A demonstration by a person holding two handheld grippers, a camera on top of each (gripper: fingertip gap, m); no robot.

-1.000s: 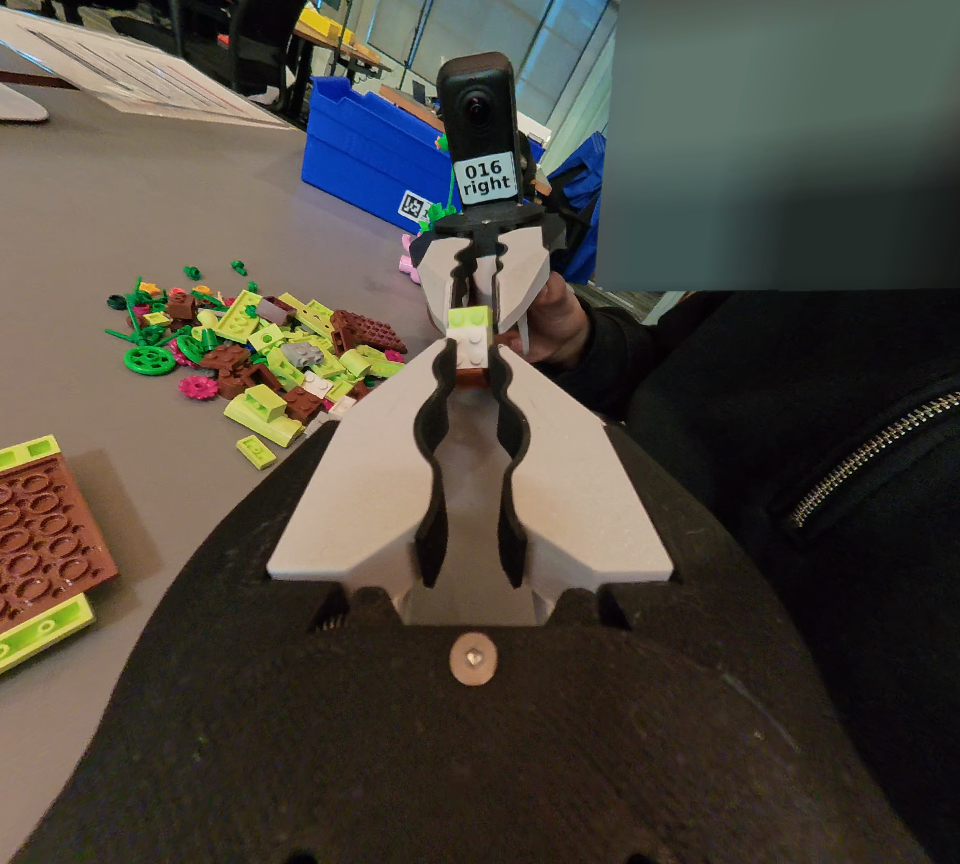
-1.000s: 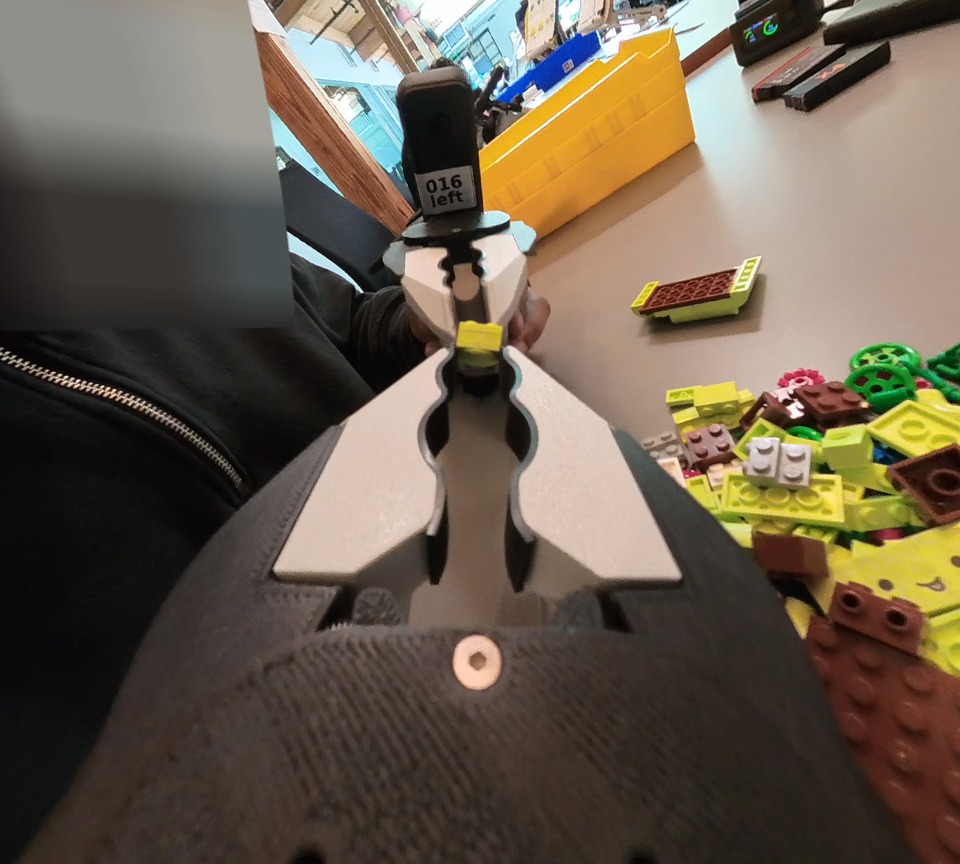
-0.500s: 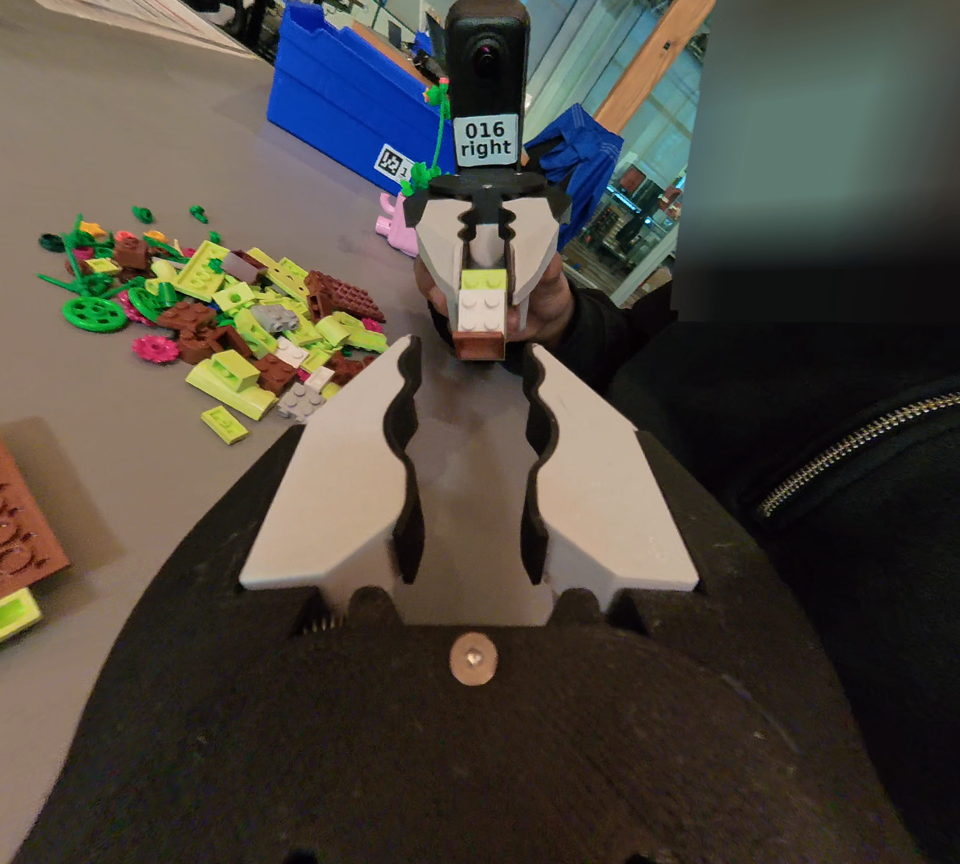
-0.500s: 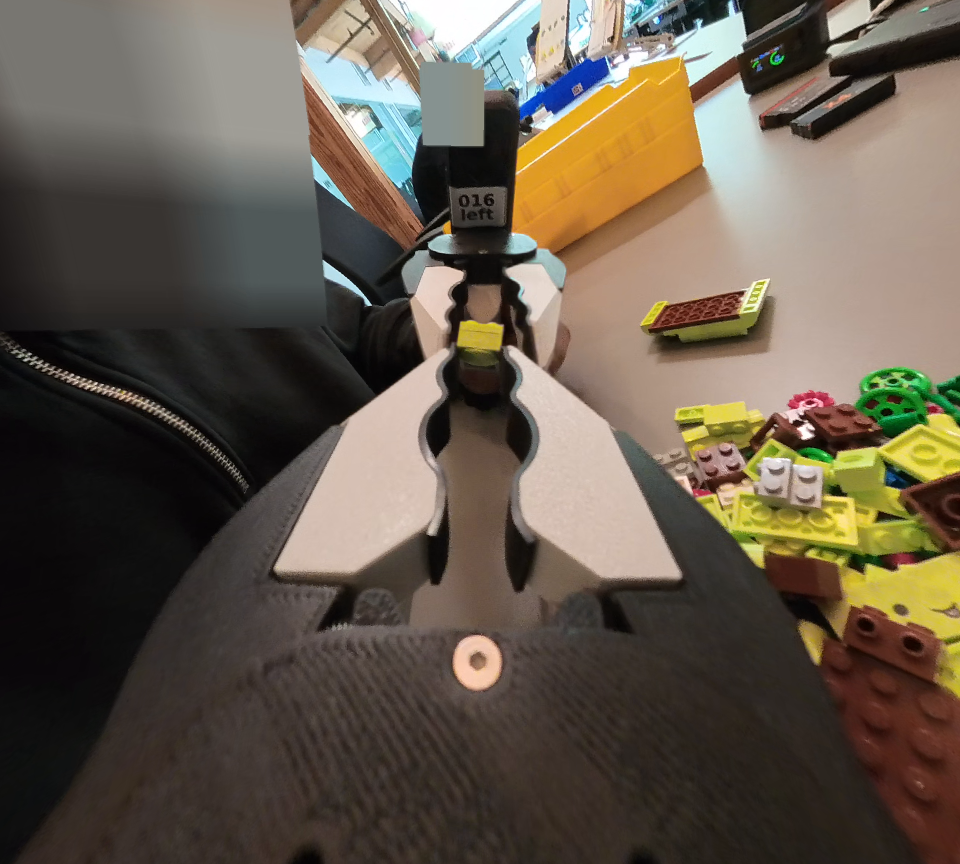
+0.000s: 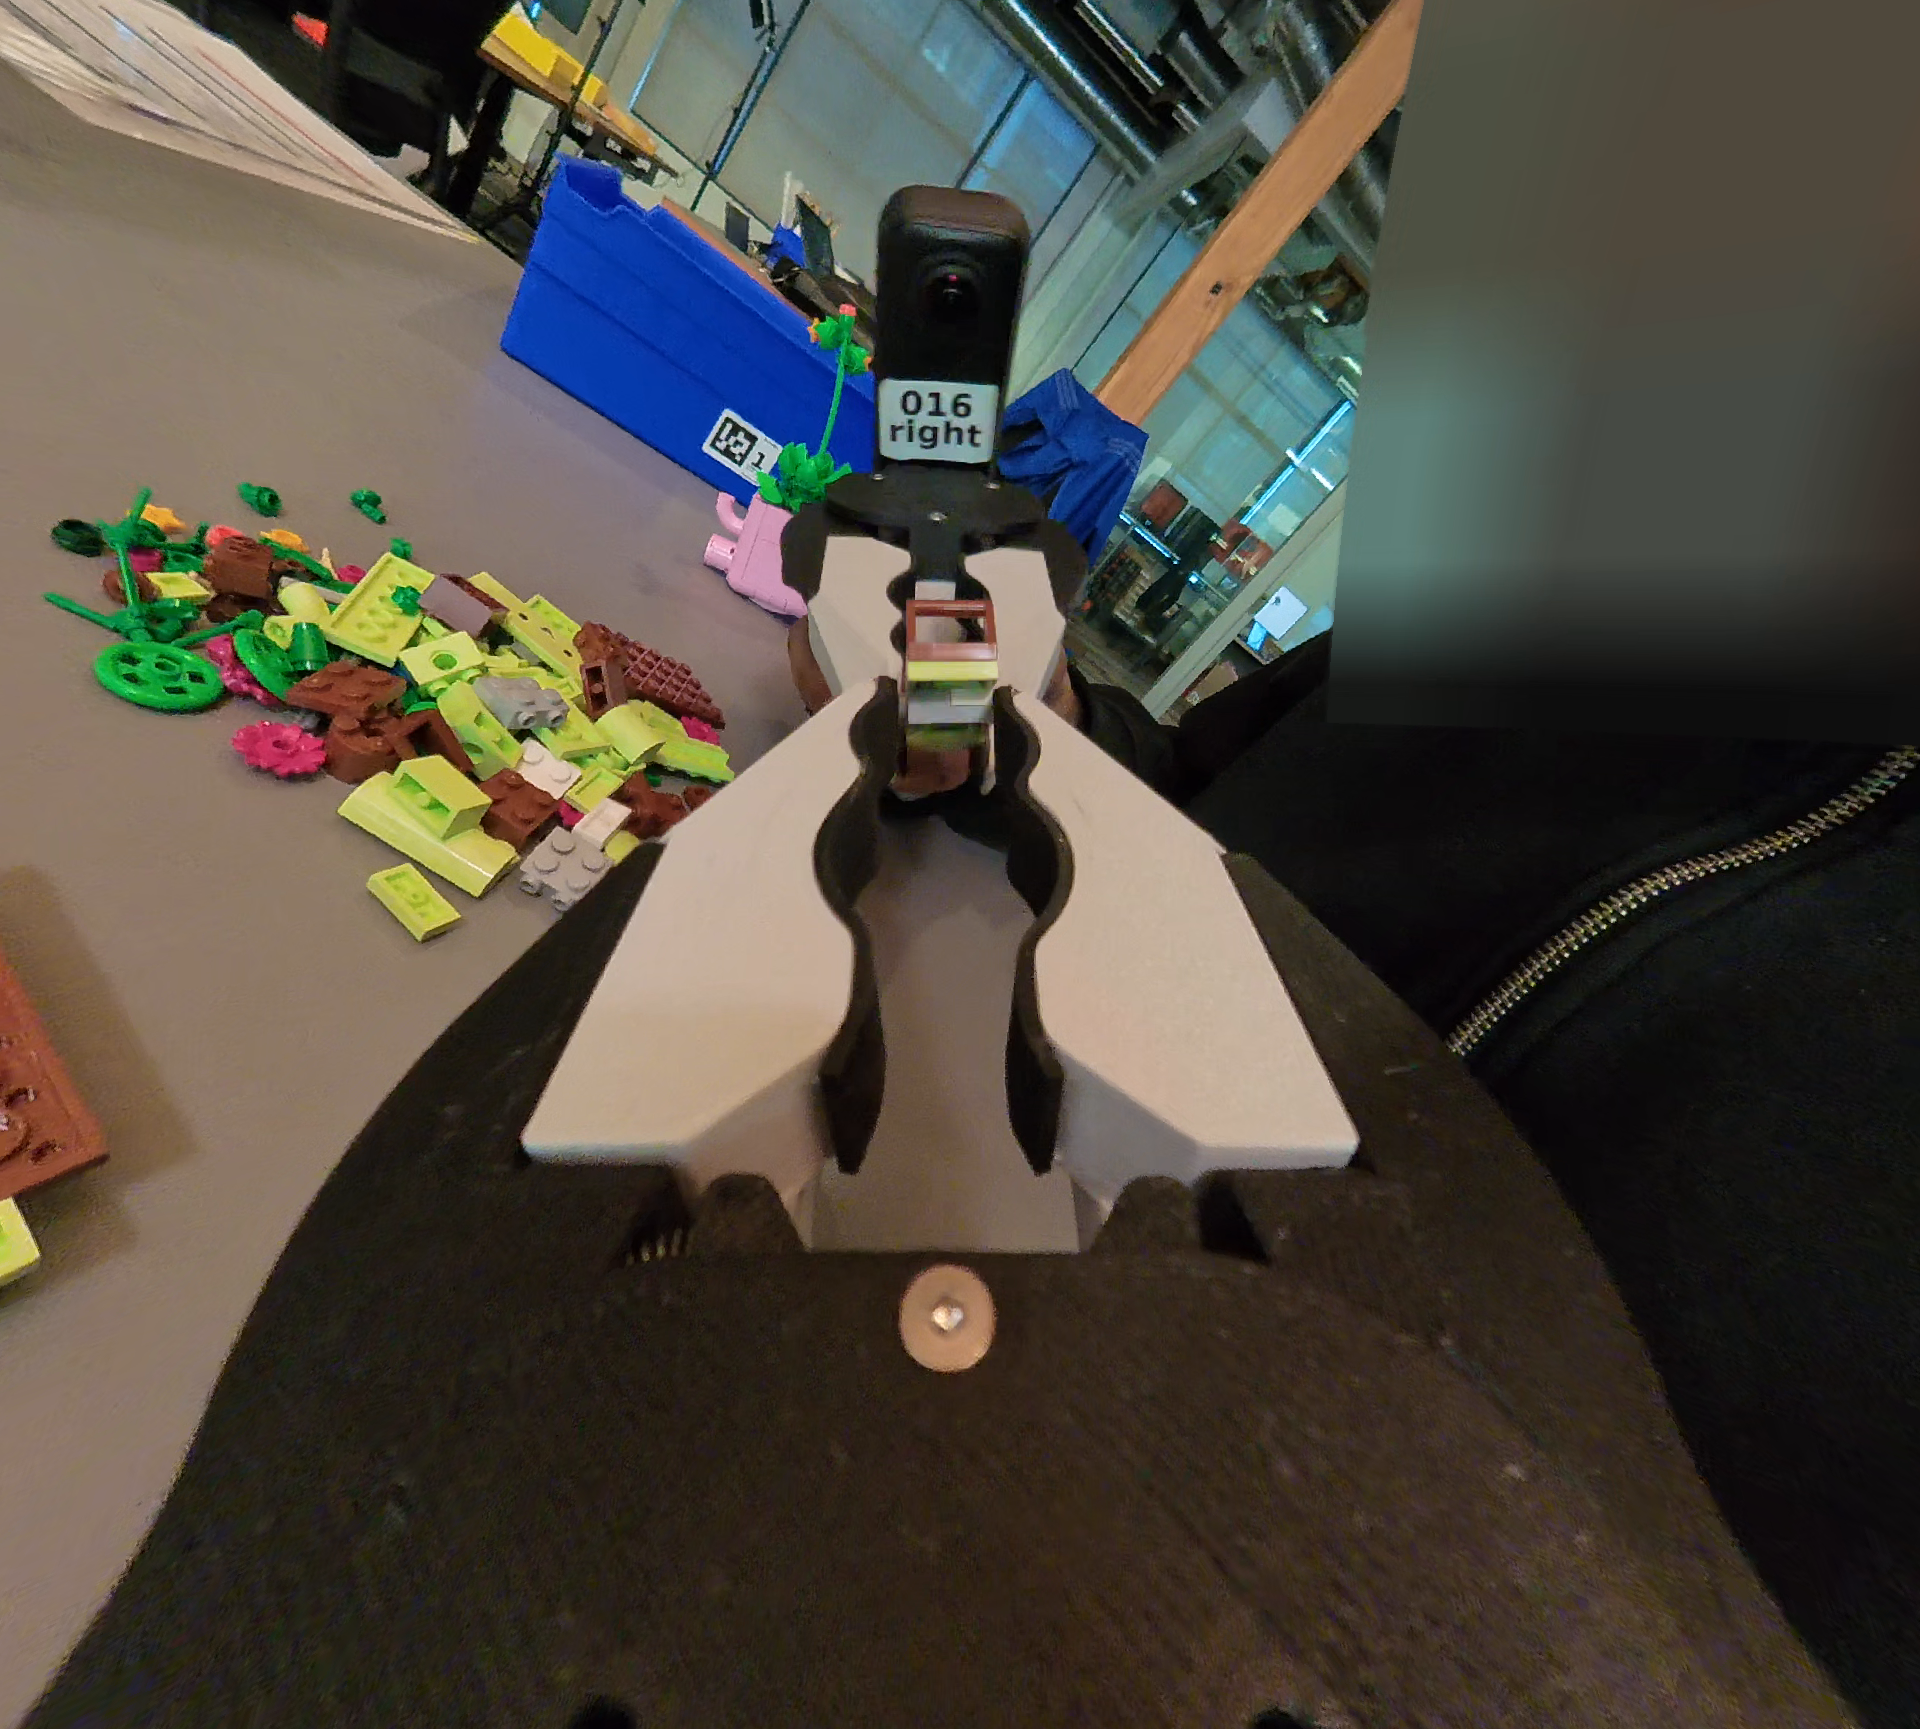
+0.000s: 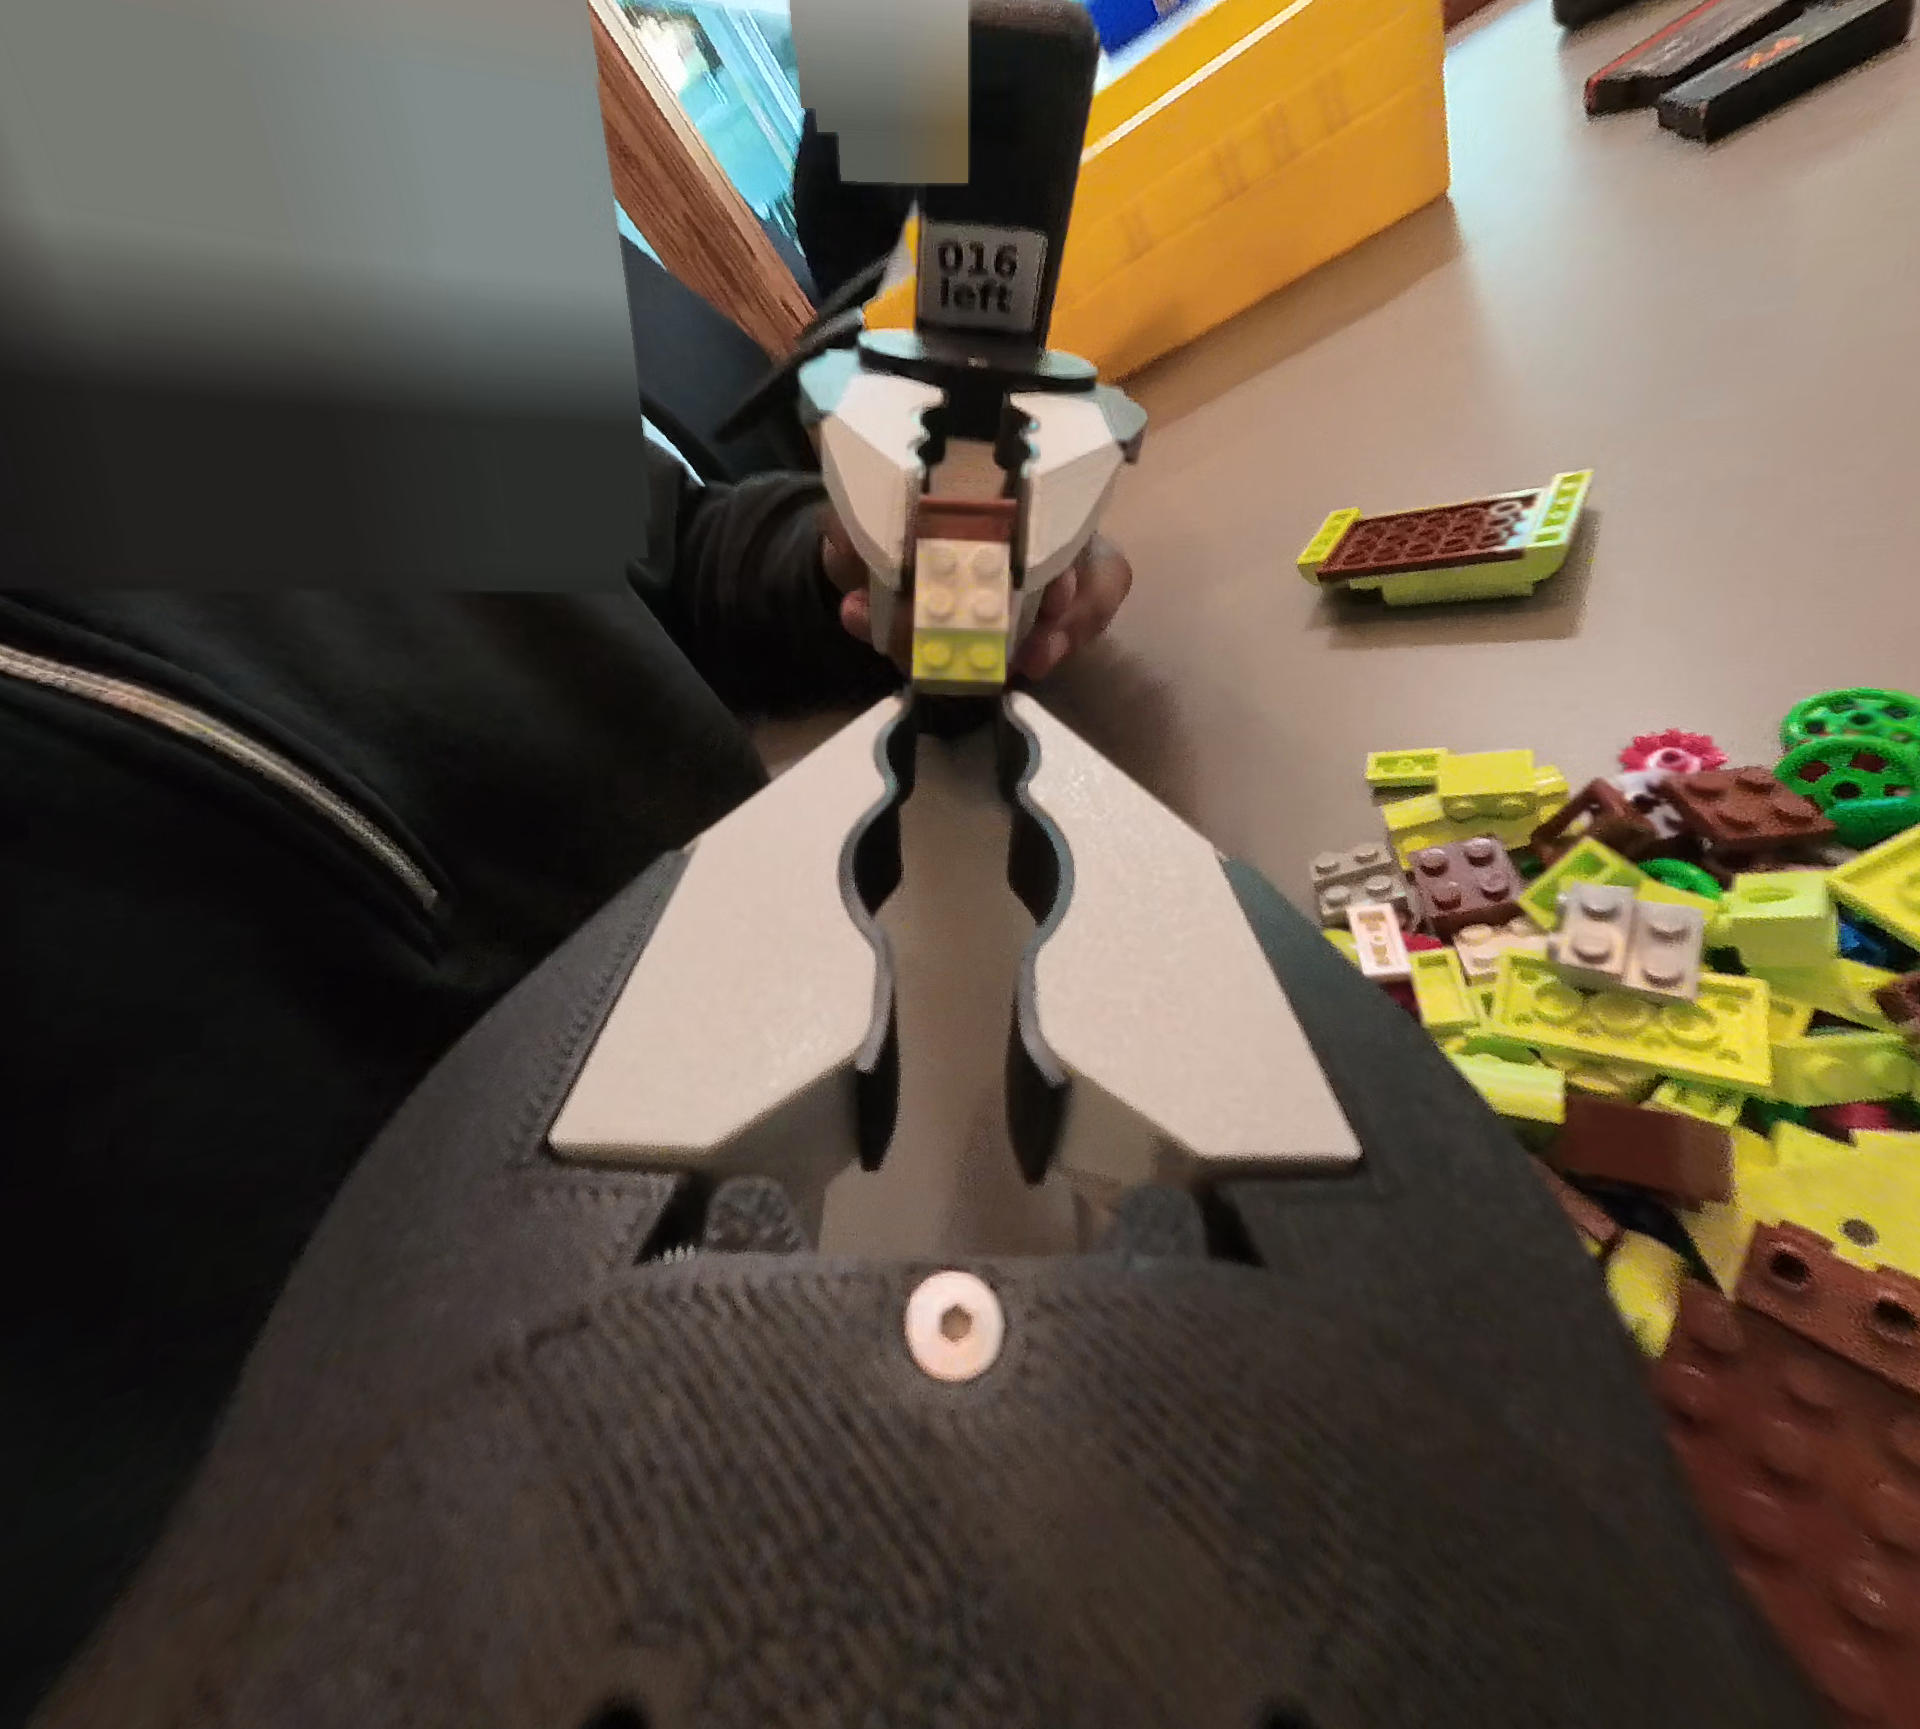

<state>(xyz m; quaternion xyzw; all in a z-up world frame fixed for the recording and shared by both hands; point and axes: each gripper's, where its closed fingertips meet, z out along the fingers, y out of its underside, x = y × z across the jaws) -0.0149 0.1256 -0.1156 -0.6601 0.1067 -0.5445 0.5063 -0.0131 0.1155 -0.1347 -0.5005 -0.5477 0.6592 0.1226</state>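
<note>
A small stack of bricks (image 5: 951, 671), brown on top, then white and lime, hangs in the air between my two grippers, which face each other. My left gripper (image 5: 942, 711) is shut on its lower lime and grey part. In the right wrist view the stack (image 6: 961, 583) shows its studs. My right gripper (image 6: 956, 705) is closed to brick width at the lime end. The left gripper (image 6: 966, 536) stands behind it with the brown part between its fingers. The right gripper (image 5: 948, 630) also shows in the left wrist view.
A pile of loose lime, brown, grey and green bricks (image 5: 436, 703) lies on the grey table (image 5: 260, 349); it also shows in the right wrist view (image 6: 1662, 983). A brown plate on lime pieces (image 6: 1444, 541), a blue bin (image 5: 665, 329), a yellow bin (image 6: 1268, 121) and a pink piece (image 5: 753, 552) stand around. A person's black jacket (image 5: 1558, 900) is close. Left and right tips are no more than a few centimetres apart.
My left gripper, open half a second ago, has closed on the stack. The stack has turned upright, with its studs toward the right wrist camera. Both grippers have tilted.
</note>
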